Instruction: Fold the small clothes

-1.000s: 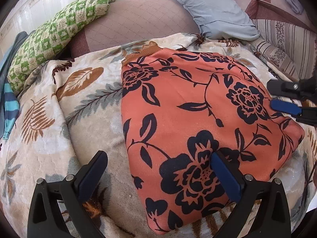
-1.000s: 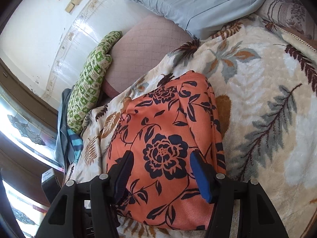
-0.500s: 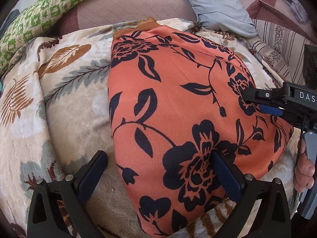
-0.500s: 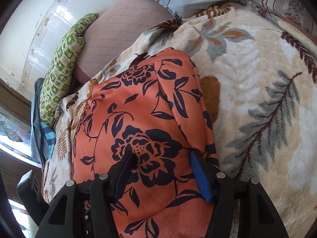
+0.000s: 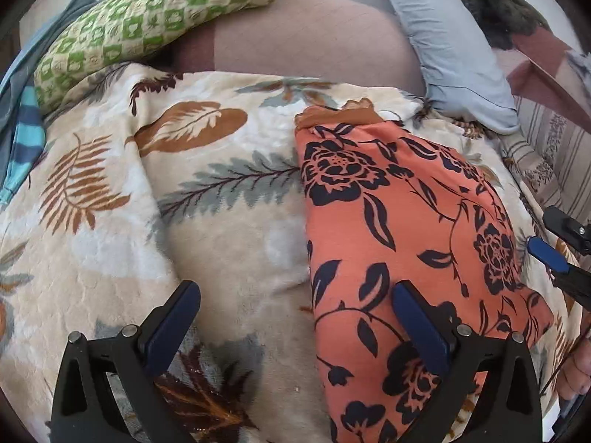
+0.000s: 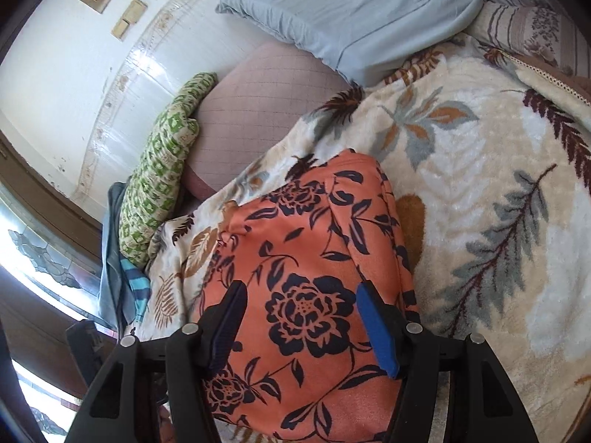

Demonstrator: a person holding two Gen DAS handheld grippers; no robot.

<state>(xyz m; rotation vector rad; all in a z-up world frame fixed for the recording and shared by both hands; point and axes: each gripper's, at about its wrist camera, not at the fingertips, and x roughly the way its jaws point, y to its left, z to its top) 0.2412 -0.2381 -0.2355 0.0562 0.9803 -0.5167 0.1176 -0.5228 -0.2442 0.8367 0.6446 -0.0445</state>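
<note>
An orange garment with a dark floral print (image 5: 406,229) lies folded on the leaf-patterned blanket (image 5: 229,243), its brown ribbed edge (image 5: 340,112) at the far end. My left gripper (image 5: 295,295) is open wide; one finger hangs over the garment's near left part, the other over bare blanket. My right gripper (image 5: 554,240) shows at the right edge, beside the garment's right side. In the right wrist view the right gripper (image 6: 301,295) stands open just above the garment (image 6: 314,251), the cloth lying flat beneath and between its fingers.
A green patterned pillow (image 5: 147,26), a mauve cushion (image 5: 314,44) and a light blue pillow (image 5: 450,48) line the far side. Blue striped cloth (image 5: 22,140) lies at the left edge. A hand (image 5: 576,365) shows at lower right. Blanket (image 6: 480,184) spreads right of the garment.
My left gripper has shifted left and rolled, so the garment now sits to its right. The right gripper dipped close to the garment and has drawn back up.
</note>
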